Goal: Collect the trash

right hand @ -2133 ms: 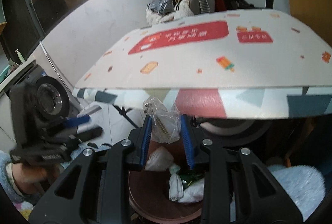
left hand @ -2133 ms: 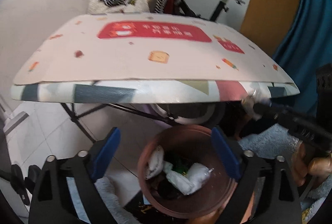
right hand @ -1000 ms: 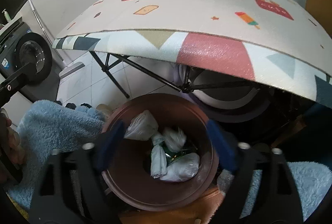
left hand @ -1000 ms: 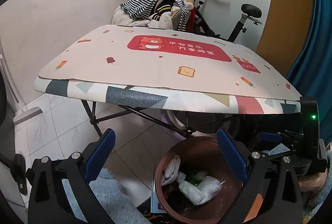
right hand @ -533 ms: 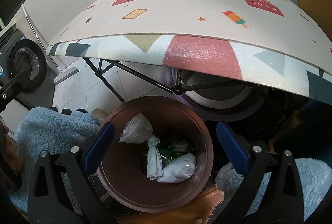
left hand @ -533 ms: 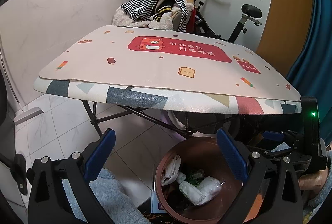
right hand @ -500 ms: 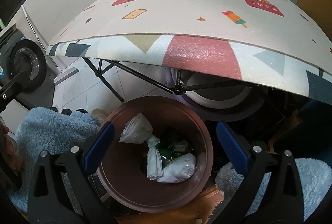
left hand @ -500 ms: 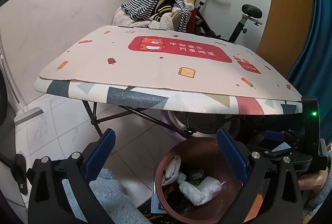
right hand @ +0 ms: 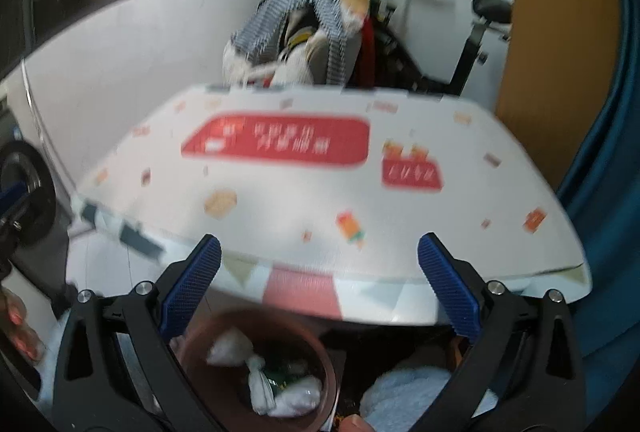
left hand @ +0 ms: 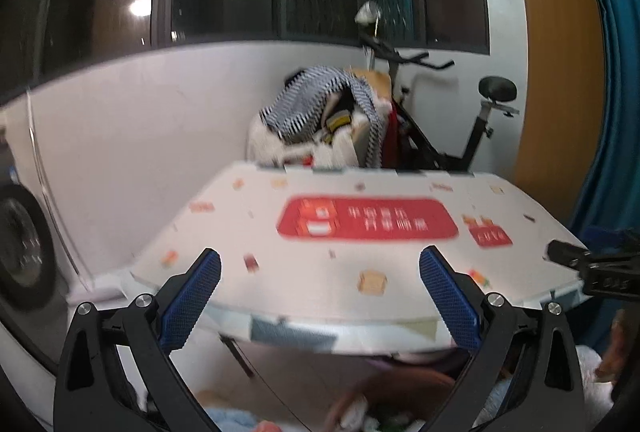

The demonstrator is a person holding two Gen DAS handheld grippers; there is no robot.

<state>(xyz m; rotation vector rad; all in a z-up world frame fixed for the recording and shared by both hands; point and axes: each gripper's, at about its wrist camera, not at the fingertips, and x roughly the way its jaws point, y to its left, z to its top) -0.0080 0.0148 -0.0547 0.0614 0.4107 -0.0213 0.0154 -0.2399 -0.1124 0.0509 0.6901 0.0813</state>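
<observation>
Brown plastic is forming the bin (right hand: 256, 364) under the near table (right hand: 320, 192) edge, and the trash (right hand: 276, 388) is sitting inside it: white wads, a knotted bag, something green. You are carrying nothing. Your right gripper (right hand: 318, 280) is showing its blue fingers (right hand: 192, 284) wide apart, having just been opening the last bit, with only air between them; your left gripper (left hand: 320, 292) is likewise spread and empty.

Both views are smearing, so you are judging distances through blur. The table edge is lying close in front of both sets of fingers, and I am guessing that is your main hazard: if you are swinging forward at this pace, a fingertip could be catching the mat's lip and dragging or lifting it.

The table top is looking bare of litter, but the blur is hiding small scraps, so you may be calling it clean too soon. The floor around the bin is mostly hidden by fingers and by the blue towel (right hand: 408, 388), where a dropped wrapper could be lying unseen.

Your two grippers are working near each other; the right one is showing at the left view's edge, so a crossing reach could be knocking them together. The loose pile of clothes (left hand: 320, 124) behind the table could also be snagging a careless reach.
</observation>
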